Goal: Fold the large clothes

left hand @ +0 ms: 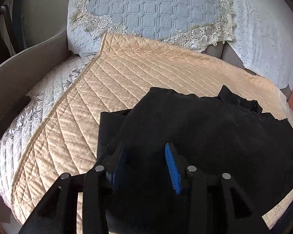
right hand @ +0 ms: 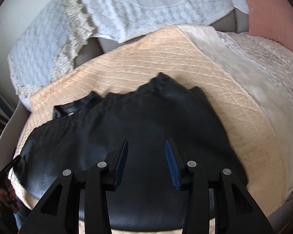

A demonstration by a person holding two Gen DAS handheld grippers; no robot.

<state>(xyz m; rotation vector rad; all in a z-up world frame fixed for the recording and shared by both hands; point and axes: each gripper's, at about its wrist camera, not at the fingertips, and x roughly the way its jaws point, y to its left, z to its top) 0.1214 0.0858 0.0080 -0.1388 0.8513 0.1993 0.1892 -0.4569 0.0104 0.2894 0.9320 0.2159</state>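
- At the bottom of the left wrist view the left tool is seen with its blue pads apart. Nothing is pinched between them; only the black garment is seen below.
- At the bottom of the right wrist view the right tool is also seen with its pads apart, and nothing is held.
- The black garment is laid on the peach quilted cover, in the lower middle of both views. The cover is spread over a sofa seat.
- The garment looks already folded over at least once, since layers are stacked at its left side. That is judged, not sure.
- Its far edge, near the middle of the right view, is bunched and wavy, so it is not yet neat.
- A blue lace-edged cushion cover is seen at the top of the left view, and a pink cushion at the upper right of the right view.
- What is probably left: the edge is to be smoothed and one more fold made.
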